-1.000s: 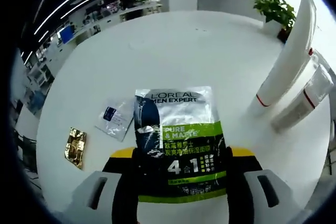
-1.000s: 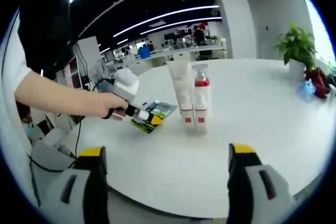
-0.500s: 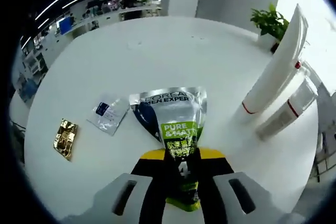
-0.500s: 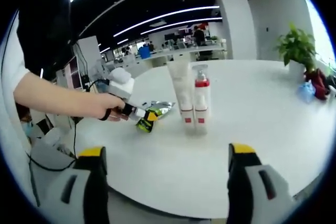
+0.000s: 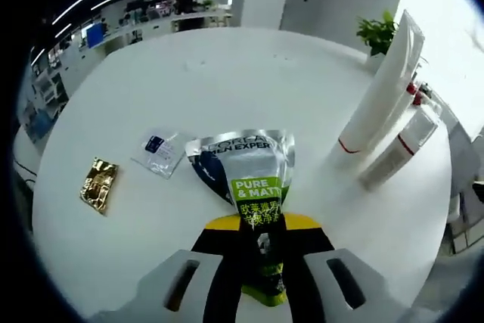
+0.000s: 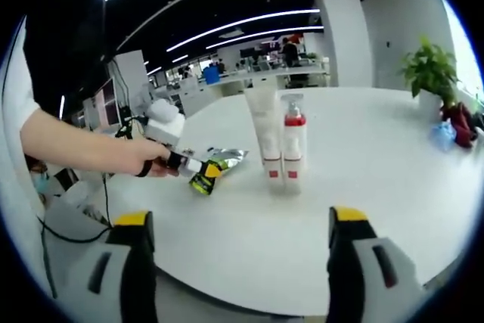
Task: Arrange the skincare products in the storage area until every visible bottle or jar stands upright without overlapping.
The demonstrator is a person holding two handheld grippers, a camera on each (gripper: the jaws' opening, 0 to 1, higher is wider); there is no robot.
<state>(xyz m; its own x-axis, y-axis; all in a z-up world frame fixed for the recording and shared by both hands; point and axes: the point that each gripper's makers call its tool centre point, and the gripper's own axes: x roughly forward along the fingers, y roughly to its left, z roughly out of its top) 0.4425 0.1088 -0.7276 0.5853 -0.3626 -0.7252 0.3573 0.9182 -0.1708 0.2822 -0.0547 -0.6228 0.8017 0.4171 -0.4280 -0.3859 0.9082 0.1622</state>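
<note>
From my right gripper (image 6: 238, 262), jaws wide apart over the white table's (image 6: 378, 164) near edge. The left gripper (image 6: 198, 172), in a hand (image 6: 147, 160), pinches a silver-green pouch (image 6: 215, 164). Just beside it, a white tube (image 6: 265, 138) and pump bottle (image 6: 293, 145) stand upright, touching.

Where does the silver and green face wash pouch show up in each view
Left gripper view: the pouch is at lower centre, its bottom end pinched in the left gripper.
Right gripper view: the pouch is left of centre, held at the left gripper's tip.
Shared landmark: the tall white tube, standing beside the red-collared bottle.
</note>
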